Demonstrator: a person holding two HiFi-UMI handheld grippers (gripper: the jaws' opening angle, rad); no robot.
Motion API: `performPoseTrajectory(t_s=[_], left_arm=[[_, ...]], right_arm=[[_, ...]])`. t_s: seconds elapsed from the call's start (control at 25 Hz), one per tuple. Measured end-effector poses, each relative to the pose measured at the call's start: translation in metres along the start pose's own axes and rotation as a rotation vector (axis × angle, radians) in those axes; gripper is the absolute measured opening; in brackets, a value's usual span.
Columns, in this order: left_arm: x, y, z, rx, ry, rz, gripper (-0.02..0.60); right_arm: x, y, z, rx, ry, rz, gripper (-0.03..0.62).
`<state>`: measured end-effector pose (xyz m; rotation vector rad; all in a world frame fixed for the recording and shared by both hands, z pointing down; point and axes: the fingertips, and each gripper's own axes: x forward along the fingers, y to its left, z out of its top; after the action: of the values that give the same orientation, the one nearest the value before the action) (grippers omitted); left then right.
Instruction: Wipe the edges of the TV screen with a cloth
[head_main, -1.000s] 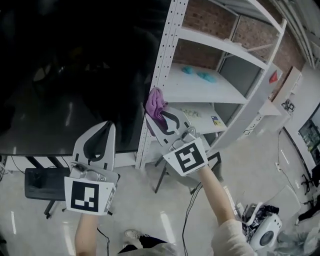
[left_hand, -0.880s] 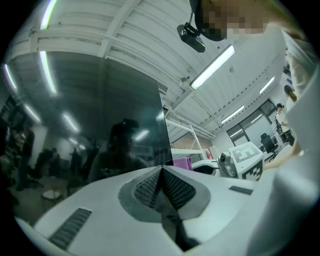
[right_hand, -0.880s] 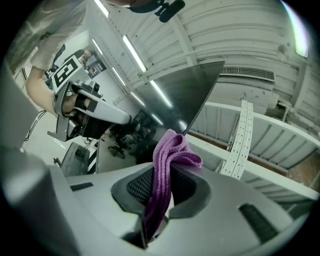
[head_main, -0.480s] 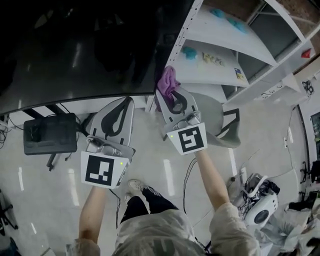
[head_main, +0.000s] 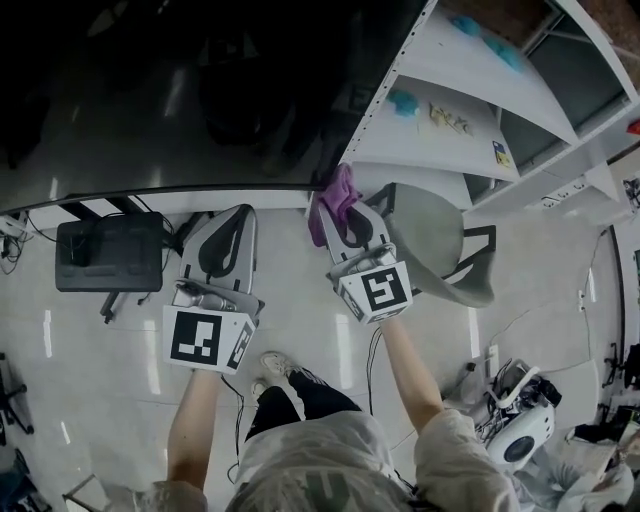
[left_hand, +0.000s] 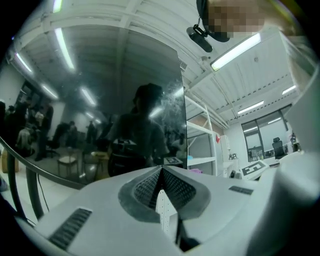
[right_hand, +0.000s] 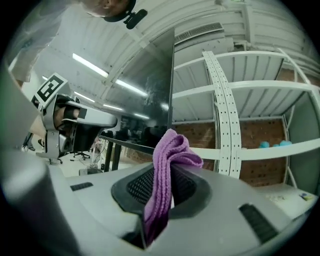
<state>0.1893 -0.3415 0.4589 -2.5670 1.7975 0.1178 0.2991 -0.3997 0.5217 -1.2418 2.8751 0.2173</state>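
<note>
The big black TV screen fills the upper left of the head view; its lower edge runs just above both grippers. My right gripper is shut on a purple cloth, whose bunched top sits at the screen's lower right corner. In the right gripper view the cloth stands up between the jaws of the right gripper, with the screen's right edge straight ahead. My left gripper hangs below the screen's lower edge, shut with nothing in it. The screen reflects a person.
A white metal shelving unit stands right of the TV, its perforated upright beside the screen's edge. A grey chair sits under the shelf. A black box lies on the floor below the screen. Cables and a white device lie lower right.
The view has tilted down, and both grippers now sit lower against the TV. The cloth went from the screen's right edge to its lower right corner. The left gripper dropped below the lower edge.
</note>
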Motion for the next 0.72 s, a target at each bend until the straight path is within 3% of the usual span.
performPoseTrajectory(t_s=[0.32,0.72], left_arm=[[-0.019,0.029,0.01,0.056,0.049,0.098,0.015],[-0.09,0.097,0.028,0.076,0.022,0.328,0.015]], right_arm=[[0.016,0.03,-0.015,0.155,-0.014,0.064,0.054],[0.079,0.117,-0.004,0.189,-0.035,0.194,0.054]])
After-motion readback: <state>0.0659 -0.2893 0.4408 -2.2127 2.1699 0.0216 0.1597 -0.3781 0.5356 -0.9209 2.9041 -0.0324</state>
